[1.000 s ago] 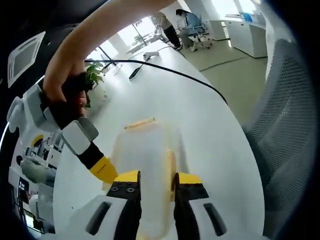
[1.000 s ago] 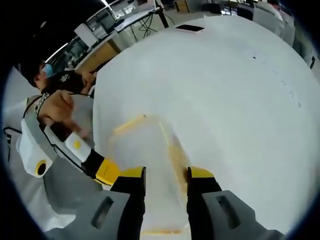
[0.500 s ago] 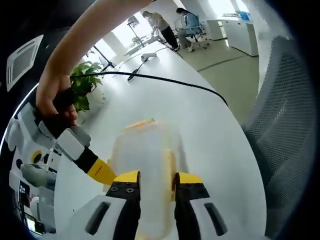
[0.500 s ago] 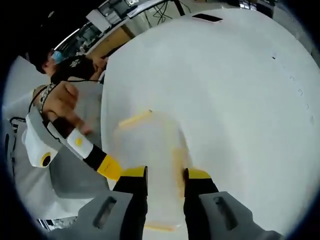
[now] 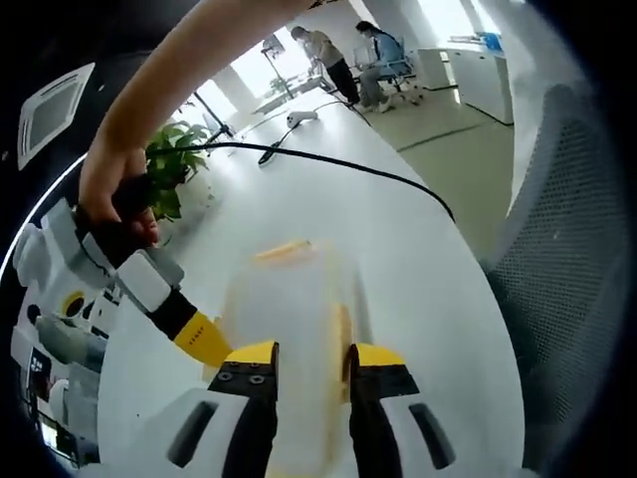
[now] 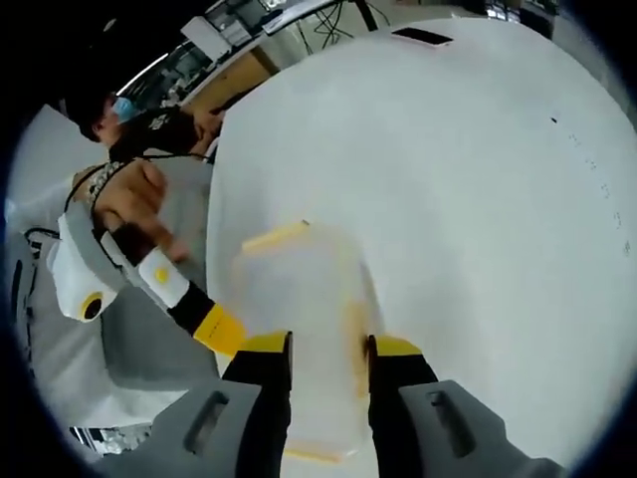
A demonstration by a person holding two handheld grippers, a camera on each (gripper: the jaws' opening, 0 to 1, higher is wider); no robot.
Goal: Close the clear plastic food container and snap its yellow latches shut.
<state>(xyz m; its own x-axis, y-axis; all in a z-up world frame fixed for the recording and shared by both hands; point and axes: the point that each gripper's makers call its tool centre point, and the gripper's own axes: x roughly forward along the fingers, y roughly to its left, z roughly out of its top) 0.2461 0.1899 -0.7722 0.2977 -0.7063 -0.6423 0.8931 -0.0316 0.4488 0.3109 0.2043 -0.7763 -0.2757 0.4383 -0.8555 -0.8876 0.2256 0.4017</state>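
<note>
The clear plastic container [image 5: 294, 304] lies lengthwise on the white table [image 5: 418, 259], lid on. One yellow latch [image 5: 284, 249] is at its far end and another [image 5: 343, 334] runs along its right side. My left gripper [image 5: 311, 360] sits over the near end, its jaws a narrow gap apart with the lid showing between them. My right gripper [image 5: 194, 334], held by a hand, touches the container's left edge. In the right gripper view the container [image 6: 299, 289] lies the same way under my right gripper [image 6: 328, 351], jaws narrowly apart. The left gripper [image 6: 214, 327] comes in from the left.
A black cable [image 5: 338, 159] crosses the table beyond the container, with a potted plant [image 5: 174, 164] at the far left. A grey mesh chair [image 5: 567, 259] stands off the right edge. A dark flat object [image 6: 423, 35] lies far back, and a person [image 6: 149, 129] sits at the left.
The right gripper's jaws have drawn slightly closer together over the container. Both views have shifted a little; the container stays where it was.
</note>
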